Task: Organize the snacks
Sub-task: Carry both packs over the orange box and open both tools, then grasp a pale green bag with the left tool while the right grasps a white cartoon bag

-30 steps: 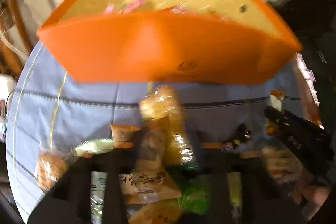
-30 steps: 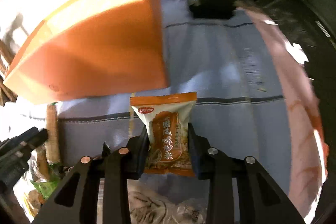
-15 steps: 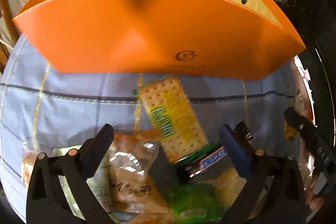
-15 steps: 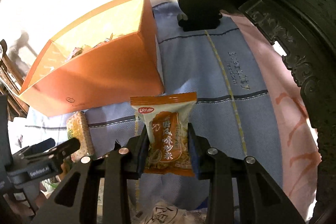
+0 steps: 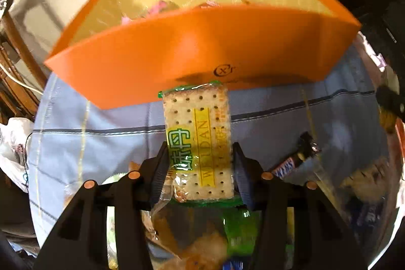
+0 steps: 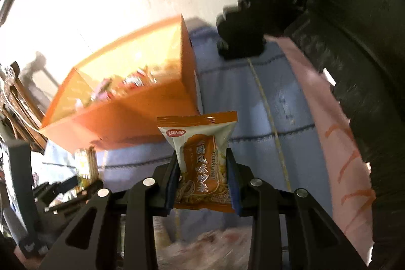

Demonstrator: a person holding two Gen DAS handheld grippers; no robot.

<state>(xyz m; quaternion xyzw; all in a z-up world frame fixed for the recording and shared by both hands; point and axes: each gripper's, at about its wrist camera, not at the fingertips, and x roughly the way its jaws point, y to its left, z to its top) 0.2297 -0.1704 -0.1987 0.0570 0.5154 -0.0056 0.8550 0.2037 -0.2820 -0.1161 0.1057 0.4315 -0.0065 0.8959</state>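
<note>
A cracker pack [image 5: 197, 133], pale with a green and yellow label, stands lengthwise between the pads of my left gripper [image 5: 200, 156]. The jaws are closing, and the pads press on the pack's two long edges. Just beyond it an open orange box [image 5: 202, 49] holds several pink and red wrapped snacks. My right gripper [image 6: 202, 158] is shut on an orange and white snack packet [image 6: 200, 143], held upright above the cloth to the right of the orange box [image 6: 126, 123]. The cracker pack [image 6: 86, 163] also shows at the lower left of the right wrist view.
A blue-grey cloth [image 5: 88, 143] covers the table. A chocolate bar [image 5: 293, 161] lies right of my left gripper, and a heap of loose snacks [image 5: 202, 244] lies under it. Dark carved wooden furniture [image 6: 329, 17] and a pink cloth [image 6: 341, 156] bound the right side.
My left gripper went from shut to wide open over the cracker pack, then closed round it; the pack now stands straight between the pads. My right gripper rose with its packet.
</note>
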